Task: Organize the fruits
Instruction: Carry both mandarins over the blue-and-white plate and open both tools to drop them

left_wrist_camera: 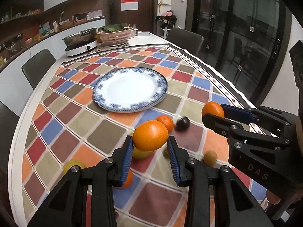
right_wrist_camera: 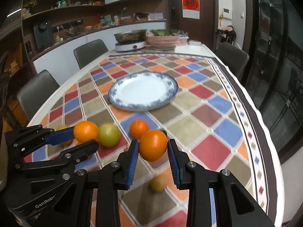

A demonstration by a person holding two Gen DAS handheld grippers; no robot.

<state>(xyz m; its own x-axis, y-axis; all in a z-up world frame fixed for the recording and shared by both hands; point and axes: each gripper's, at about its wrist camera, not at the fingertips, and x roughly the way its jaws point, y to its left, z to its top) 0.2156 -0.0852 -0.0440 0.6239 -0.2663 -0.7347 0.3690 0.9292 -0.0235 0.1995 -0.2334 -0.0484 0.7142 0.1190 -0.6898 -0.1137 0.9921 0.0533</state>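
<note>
My left gripper [left_wrist_camera: 150,144] is shut on an orange [left_wrist_camera: 150,135], held above the cloth; the same gripper [right_wrist_camera: 86,139] and orange [right_wrist_camera: 85,131] show at the left of the right wrist view. My right gripper [right_wrist_camera: 153,149] is shut on a second orange [right_wrist_camera: 153,147], seen also at the right of the left wrist view as gripper [left_wrist_camera: 213,113] and orange [left_wrist_camera: 213,109]. A white plate with a blue rim [left_wrist_camera: 130,89] [right_wrist_camera: 143,90] lies bare ahead of both. On the cloth below rest another orange [right_wrist_camera: 138,128], a yellow-green fruit [right_wrist_camera: 109,135] and a small brown fruit [right_wrist_camera: 158,182].
A checked tablecloth [right_wrist_camera: 204,111] covers the white table. A hotplate with a pan [right_wrist_camera: 130,40] and a pink basket of greens [right_wrist_camera: 163,37] stand at the far end. Grey chairs [right_wrist_camera: 36,92] line the left side, one [right_wrist_camera: 232,58] the right. A dark fruit [left_wrist_camera: 182,124] lies near the oranges.
</note>
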